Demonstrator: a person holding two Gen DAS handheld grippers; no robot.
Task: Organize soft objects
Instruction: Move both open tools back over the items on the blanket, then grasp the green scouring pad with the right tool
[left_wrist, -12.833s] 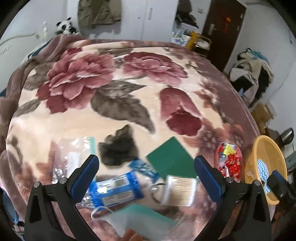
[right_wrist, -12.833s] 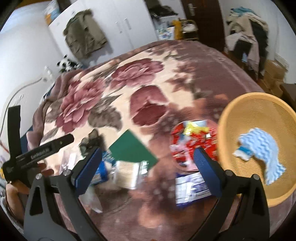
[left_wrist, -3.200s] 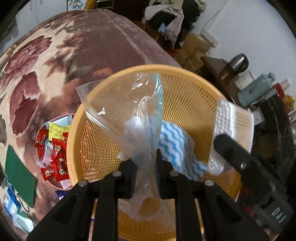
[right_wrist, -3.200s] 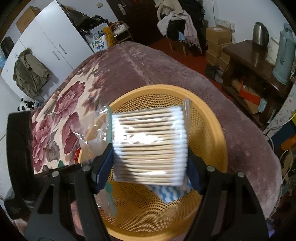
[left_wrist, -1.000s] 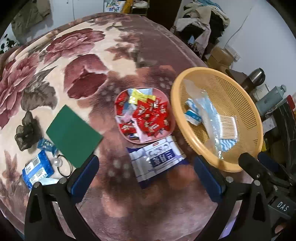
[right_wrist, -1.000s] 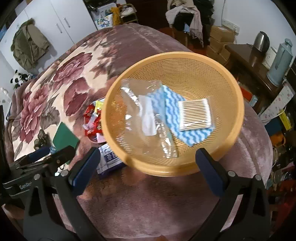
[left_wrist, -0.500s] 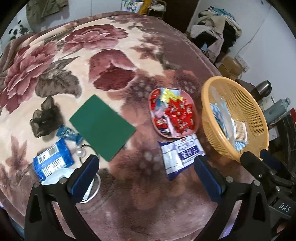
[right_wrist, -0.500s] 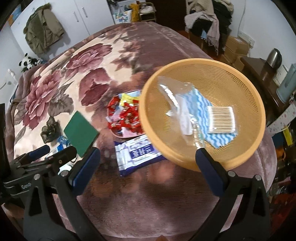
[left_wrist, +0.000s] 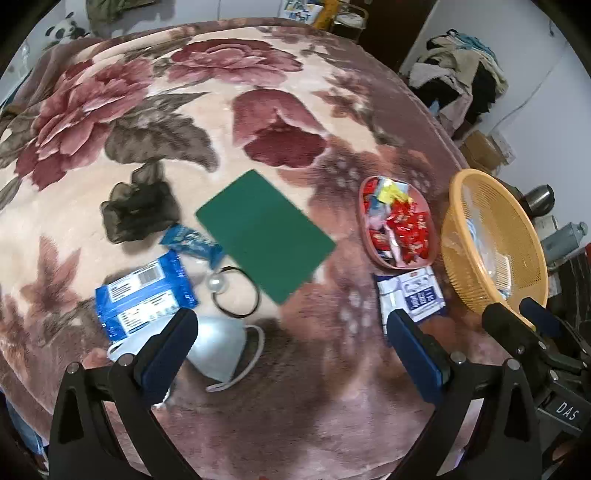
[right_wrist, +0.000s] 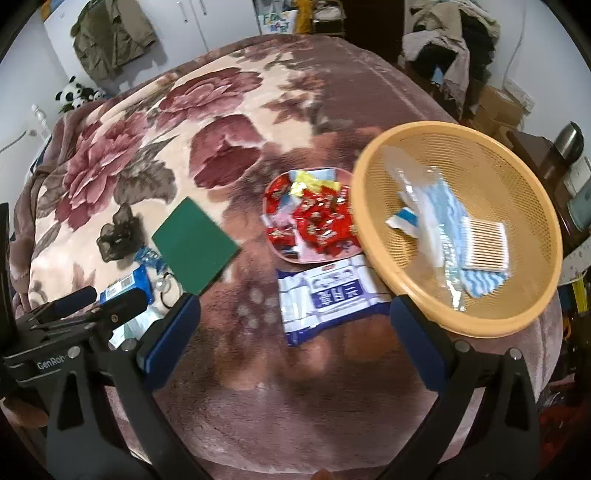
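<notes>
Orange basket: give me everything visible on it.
The orange basket is a round, shallow plastic mesh bowl with a solid rim, sitting tilted at the blanket's right edge. Inside lie a clear plastic bag, a blue-white wavy cloth and a cotton swab pack. Its rim overlaps the wipes pack. No claw touches it.

Between the wide-open jaws lies bare blanket (left_wrist: 295, 369); a face mask (left_wrist: 218, 347) sits by the left jaw, wipes pack (left_wrist: 412, 295) by the right.
</notes>
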